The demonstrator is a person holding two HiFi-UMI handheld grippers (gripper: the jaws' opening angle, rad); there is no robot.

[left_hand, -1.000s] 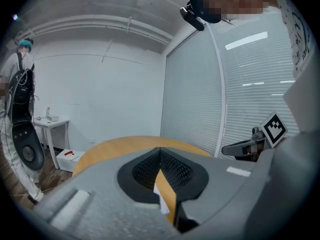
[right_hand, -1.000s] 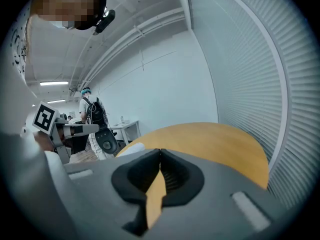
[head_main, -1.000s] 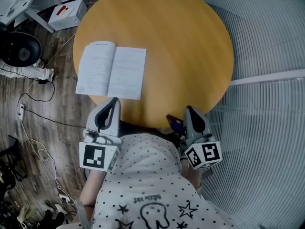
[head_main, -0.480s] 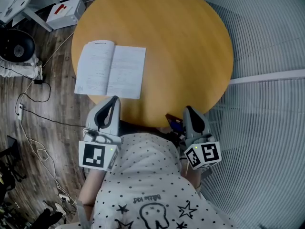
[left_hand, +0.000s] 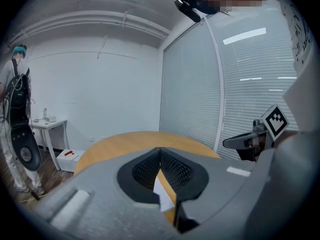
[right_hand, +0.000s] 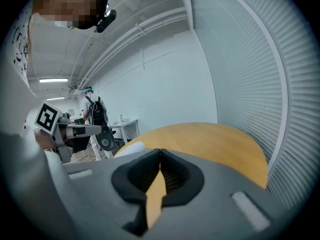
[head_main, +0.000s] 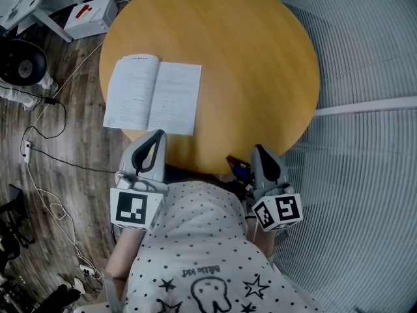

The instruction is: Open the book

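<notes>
tongs of left gripper (head_main: 157,137) and right gripper (head_main: 259,149) together, empty, near open book (head_main: 153,96)

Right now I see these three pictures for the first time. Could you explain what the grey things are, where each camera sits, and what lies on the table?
There is no robot here. A person holds a grey two-jaw tool in each hand: the left tool and the right tool. One picture comes from a camera on the person's head, looking down. The other two come from cameras riding on the tools, looking along their jaws. On the round wooden table a book lies open, on the left tool's side. Both tools are shut and hold nothing.
</notes>
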